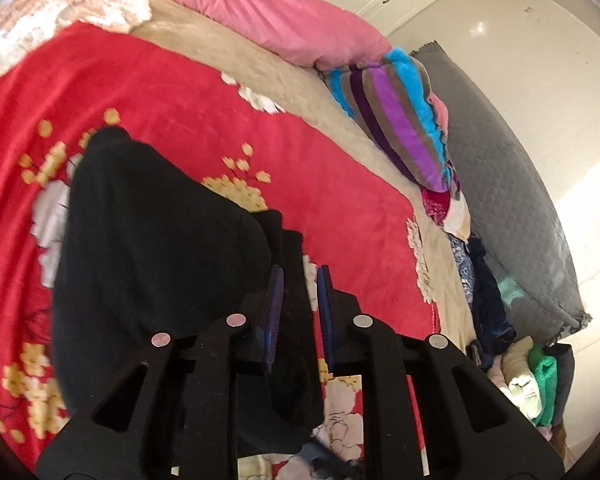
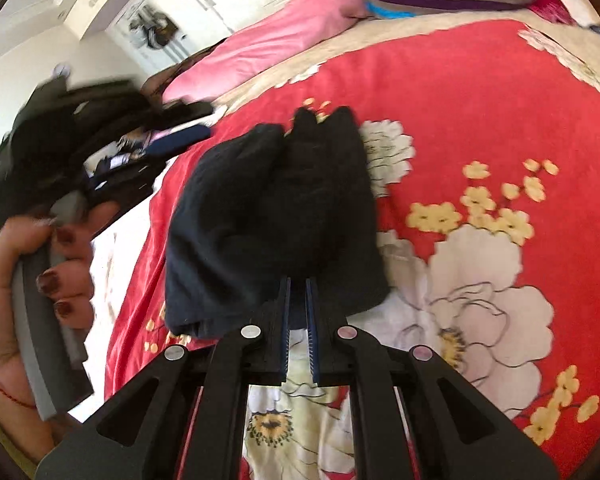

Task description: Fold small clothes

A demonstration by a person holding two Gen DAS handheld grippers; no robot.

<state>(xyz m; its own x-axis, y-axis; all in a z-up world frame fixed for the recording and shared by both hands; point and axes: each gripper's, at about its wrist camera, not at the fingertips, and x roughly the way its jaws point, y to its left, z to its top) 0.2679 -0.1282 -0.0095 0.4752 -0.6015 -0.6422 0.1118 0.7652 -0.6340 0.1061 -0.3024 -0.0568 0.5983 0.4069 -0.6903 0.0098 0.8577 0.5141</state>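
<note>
Beside the right tool [image 2: 298, 280] — a hand [image 2: 32, 280]

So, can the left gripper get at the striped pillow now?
Probably not yet: the left gripper seems shut on the black garment, though nothing stands between it and the striped pillow.

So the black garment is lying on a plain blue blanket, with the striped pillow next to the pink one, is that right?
Not quite. The black garment lies on a red floral blanket, not a plain blue one, as the right wrist view shows. The striped pillow does sit next to the pink one.
</note>
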